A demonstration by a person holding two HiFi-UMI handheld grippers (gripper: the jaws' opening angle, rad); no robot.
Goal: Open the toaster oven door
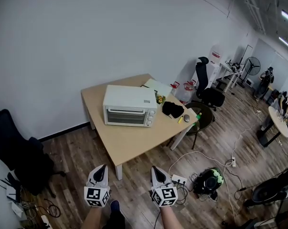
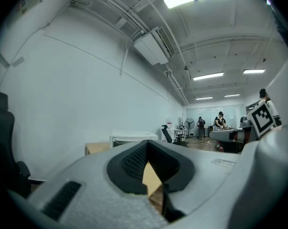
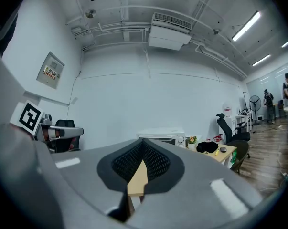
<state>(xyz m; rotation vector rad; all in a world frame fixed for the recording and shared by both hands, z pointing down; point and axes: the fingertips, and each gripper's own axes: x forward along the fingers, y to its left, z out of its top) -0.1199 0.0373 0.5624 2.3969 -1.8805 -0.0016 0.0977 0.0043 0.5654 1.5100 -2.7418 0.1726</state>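
In the head view we see the toaster oven on the table, its door seemingly closed, with a black bag beside it. The left gripper and right gripper hover well short of the table. In the left gripper view, our jaws are pressed together on nothing. In the right gripper view, it is likewise, with the oven far ahead.

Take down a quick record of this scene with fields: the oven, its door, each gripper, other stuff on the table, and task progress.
oven: white toaster oven on the wooden table
door: door closed, front facing the person
left gripper: left gripper off the table's near side, jaws together, holding nothing
right gripper: right gripper beside it, also clear of the table, jaws together, holding nothing
other items: black object right of the oven
progress: door not yet touched
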